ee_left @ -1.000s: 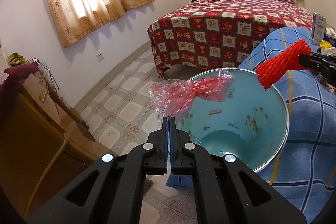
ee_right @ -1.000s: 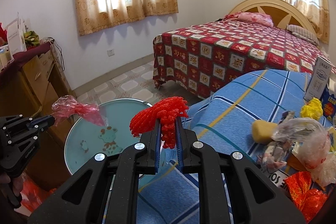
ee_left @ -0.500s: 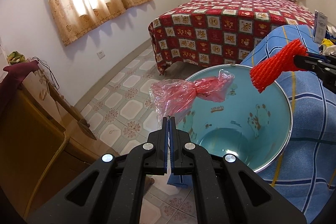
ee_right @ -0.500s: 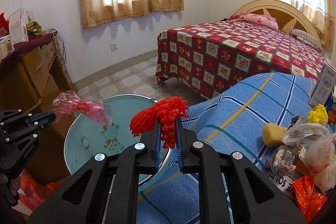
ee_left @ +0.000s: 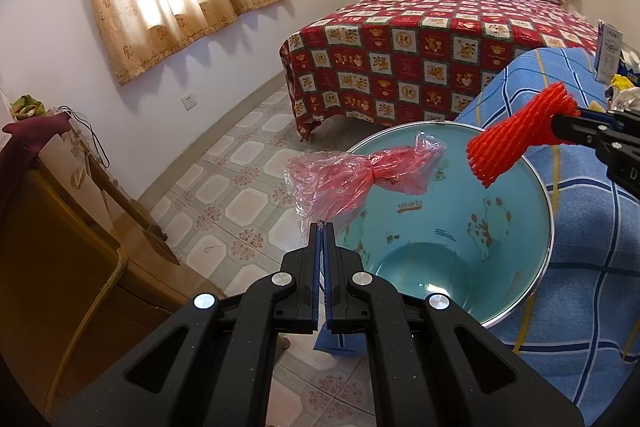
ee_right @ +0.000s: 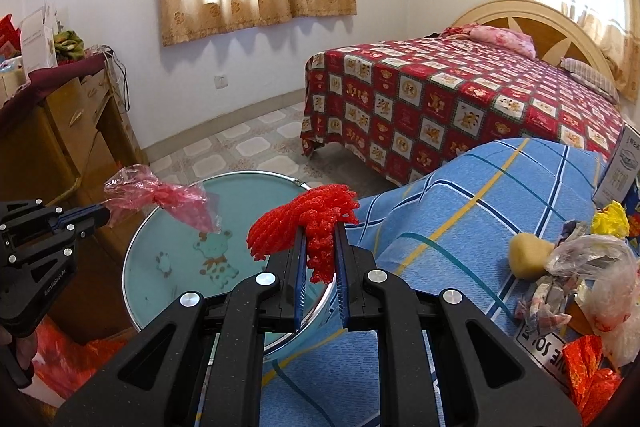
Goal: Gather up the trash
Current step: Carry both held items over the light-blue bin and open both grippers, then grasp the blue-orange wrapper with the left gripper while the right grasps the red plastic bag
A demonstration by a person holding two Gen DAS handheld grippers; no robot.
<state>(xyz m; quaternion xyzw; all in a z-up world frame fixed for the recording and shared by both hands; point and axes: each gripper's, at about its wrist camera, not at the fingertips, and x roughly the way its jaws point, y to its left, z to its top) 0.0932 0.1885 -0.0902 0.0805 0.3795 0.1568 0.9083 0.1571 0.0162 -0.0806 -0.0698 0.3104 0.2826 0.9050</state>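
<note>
1. Left gripper [ee_left: 322,227]: jaws closed on red plastic wrapper [ee_left: 360,179], held above the rim of the teal bin [ee_left: 536,227].
2. Right gripper [ee_right: 320,227]: jaws clamped on red foam net [ee_right: 304,223], held over the bin's edge beside the blue-checked table [ee_right: 460,203].

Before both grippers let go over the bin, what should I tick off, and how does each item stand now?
1. Left gripper shut on red plastic wrapper: ok.
2. Right gripper shut on red foam net: ok.
3. Wrapper over the blue bin mouth: ok, though part overhangs the rim.
4. Net over the bin mouth: ok in the left view.
5. Bin has room: ok.
6. More trash left on blue cloth: not ok.
</note>
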